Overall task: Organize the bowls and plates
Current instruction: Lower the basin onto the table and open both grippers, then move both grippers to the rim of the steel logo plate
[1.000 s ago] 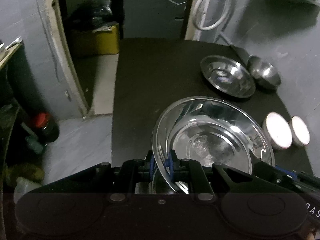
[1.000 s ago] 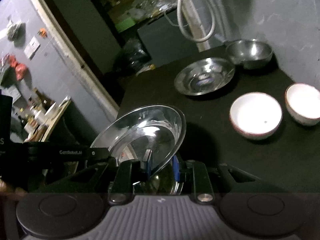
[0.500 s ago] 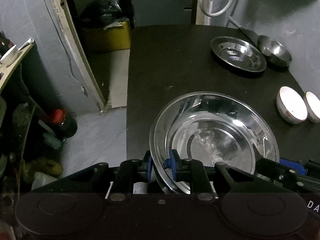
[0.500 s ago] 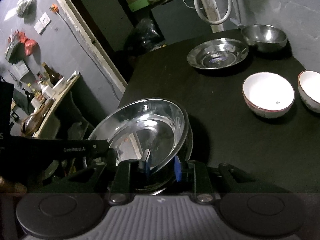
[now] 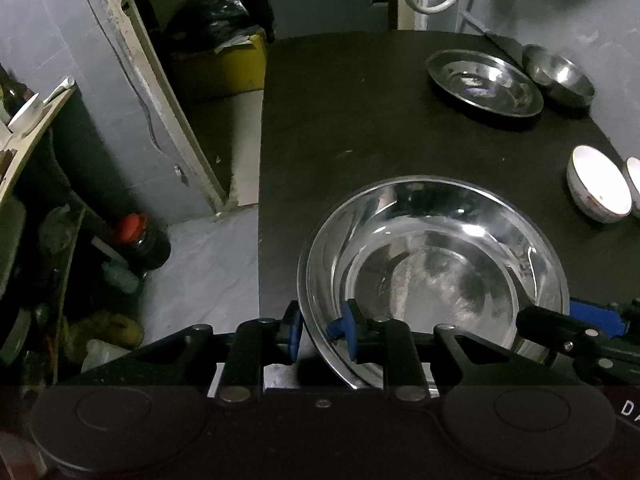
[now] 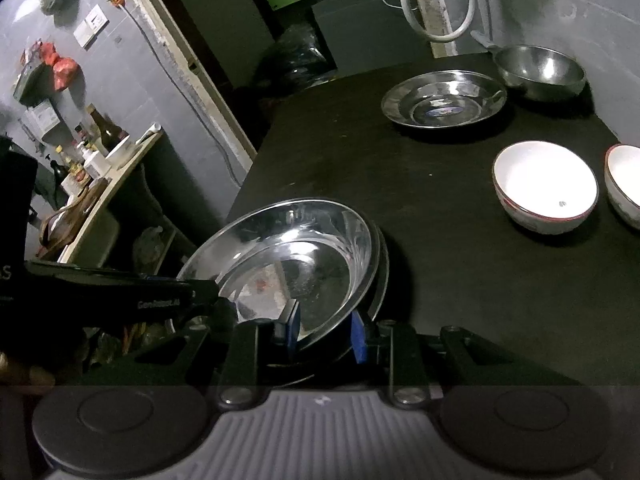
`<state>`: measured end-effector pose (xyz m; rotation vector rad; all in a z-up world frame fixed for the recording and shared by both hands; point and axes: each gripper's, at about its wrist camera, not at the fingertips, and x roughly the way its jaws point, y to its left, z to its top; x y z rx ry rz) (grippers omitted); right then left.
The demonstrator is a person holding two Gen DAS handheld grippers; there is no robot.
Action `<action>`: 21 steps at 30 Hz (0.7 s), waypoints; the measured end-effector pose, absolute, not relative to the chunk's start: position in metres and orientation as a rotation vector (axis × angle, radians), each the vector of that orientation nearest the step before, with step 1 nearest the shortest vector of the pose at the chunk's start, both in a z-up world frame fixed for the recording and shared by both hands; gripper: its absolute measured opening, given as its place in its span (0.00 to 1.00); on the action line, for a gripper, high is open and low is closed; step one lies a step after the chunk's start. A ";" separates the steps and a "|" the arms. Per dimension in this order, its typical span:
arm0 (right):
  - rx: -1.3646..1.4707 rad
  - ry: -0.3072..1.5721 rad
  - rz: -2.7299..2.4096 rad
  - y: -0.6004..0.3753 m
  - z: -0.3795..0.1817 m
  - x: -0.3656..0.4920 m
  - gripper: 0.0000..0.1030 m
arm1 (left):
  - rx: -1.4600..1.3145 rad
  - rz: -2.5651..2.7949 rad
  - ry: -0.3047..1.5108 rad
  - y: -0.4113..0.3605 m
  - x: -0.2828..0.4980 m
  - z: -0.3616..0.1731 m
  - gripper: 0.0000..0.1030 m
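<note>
Flanking the steel plate (image 5: 432, 280): white bowls (image 5: 596, 190), bare table (image 5: 340, 128).

The black table (image 5: 360, 128) lies bare across its middle and upper left in the left wrist view, open for passage. At lower centre the large steel plate (image 5: 432, 264) blocks the near edge. Along the right stand a smaller steel plate (image 5: 484, 82), a steel bowl (image 5: 560, 76) and two white bowls (image 6: 546, 186), with narrow gaps between them.
</note>
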<state>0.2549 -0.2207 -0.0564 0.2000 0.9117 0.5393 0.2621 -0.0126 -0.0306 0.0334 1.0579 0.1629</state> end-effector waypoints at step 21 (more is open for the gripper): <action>0.266 0.911 0.517 -0.235 -0.058 0.260 0.87 | -0.030 0.218 1.007 -0.003 0.264 -0.021 0.79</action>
